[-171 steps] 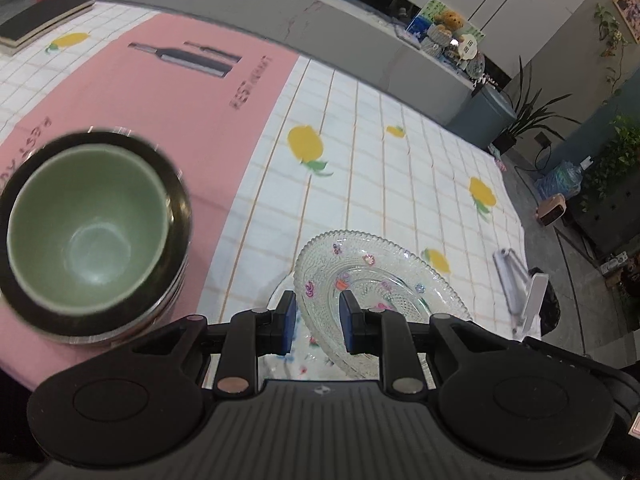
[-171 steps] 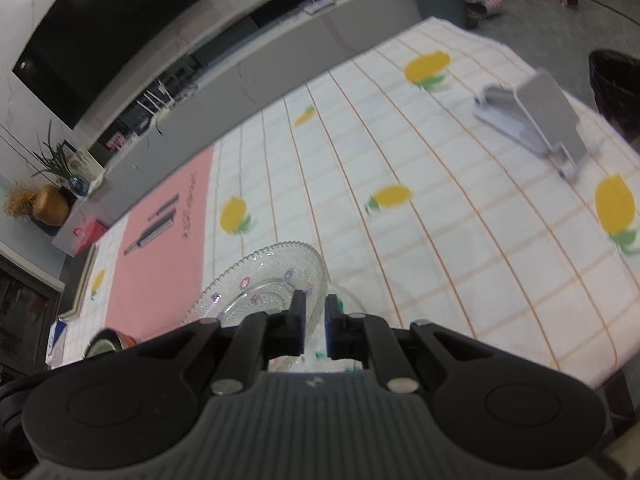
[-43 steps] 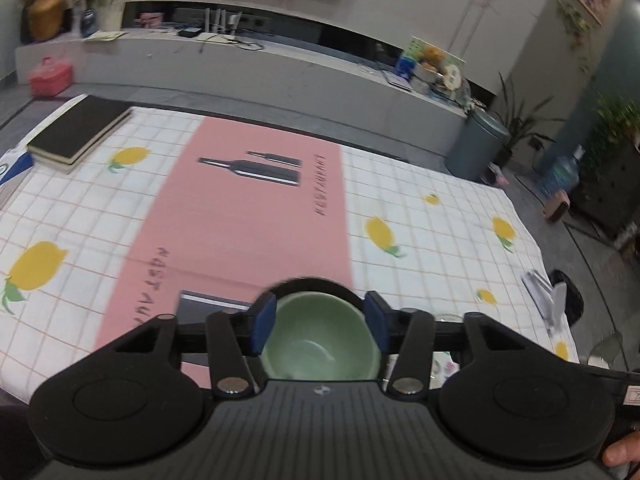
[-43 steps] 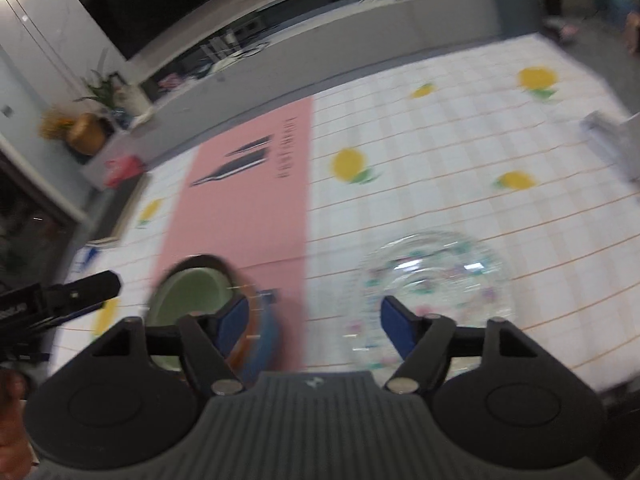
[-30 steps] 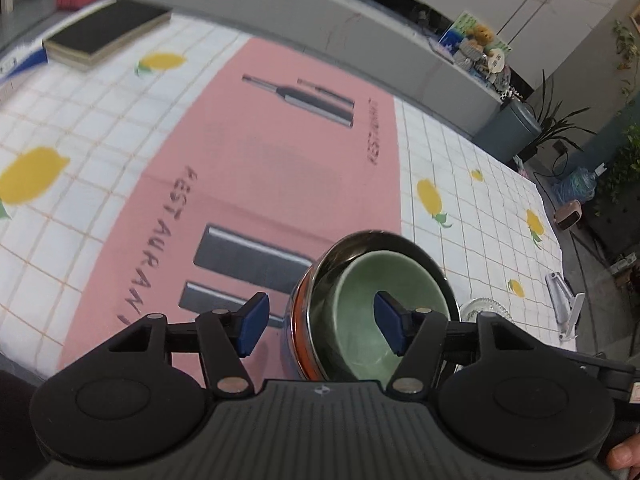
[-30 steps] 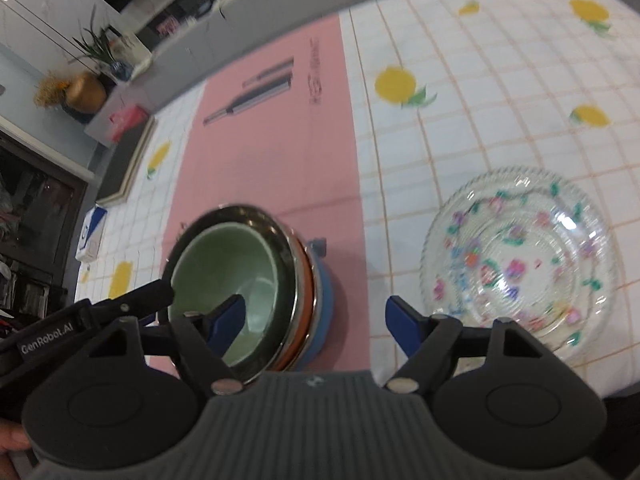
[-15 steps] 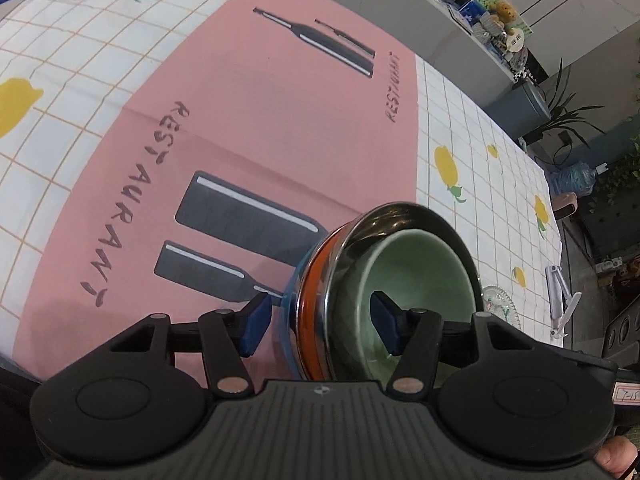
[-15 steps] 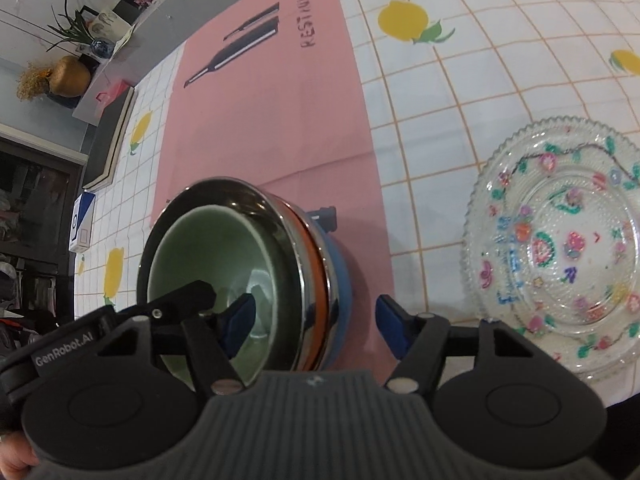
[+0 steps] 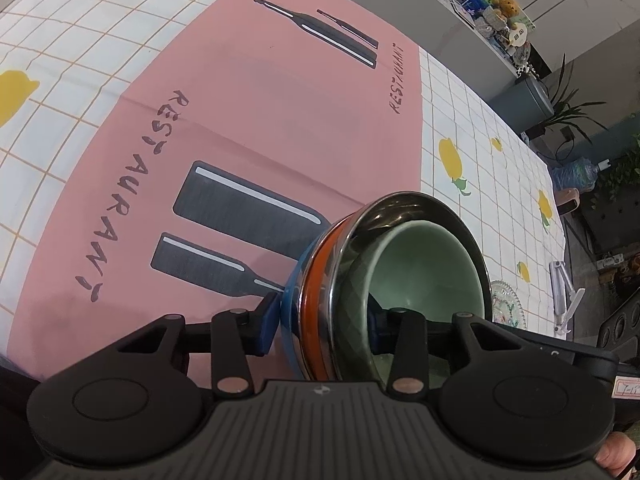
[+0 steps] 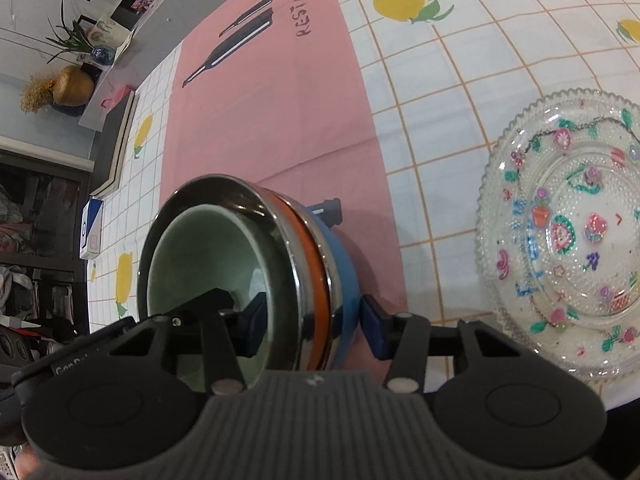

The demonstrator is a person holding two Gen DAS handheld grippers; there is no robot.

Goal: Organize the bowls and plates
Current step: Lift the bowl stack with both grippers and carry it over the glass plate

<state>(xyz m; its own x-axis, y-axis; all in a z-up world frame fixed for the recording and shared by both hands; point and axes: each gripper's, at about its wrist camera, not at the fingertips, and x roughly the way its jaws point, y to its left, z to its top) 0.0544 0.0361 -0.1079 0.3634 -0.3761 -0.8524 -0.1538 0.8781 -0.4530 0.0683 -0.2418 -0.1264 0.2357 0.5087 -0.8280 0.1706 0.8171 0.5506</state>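
Your left tool [image 9: 320, 326] and right tool [image 10: 310, 326] both straddle the bowl stack's [image 10: 256, 272] rim on the pink runner [image 9: 256, 120], jaws apart, not yet pinching. The stack is nested, rigid, slick steel over ceramic, likely heavy, so grip opposite rims evenly. The fragile glass plate [image 10: 568, 232] sits nearby on the tabletop [image 10: 460, 60].

Left gripper [image 9: 320, 330] and right gripper [image 10: 312, 330] both spread wide, facing inward.
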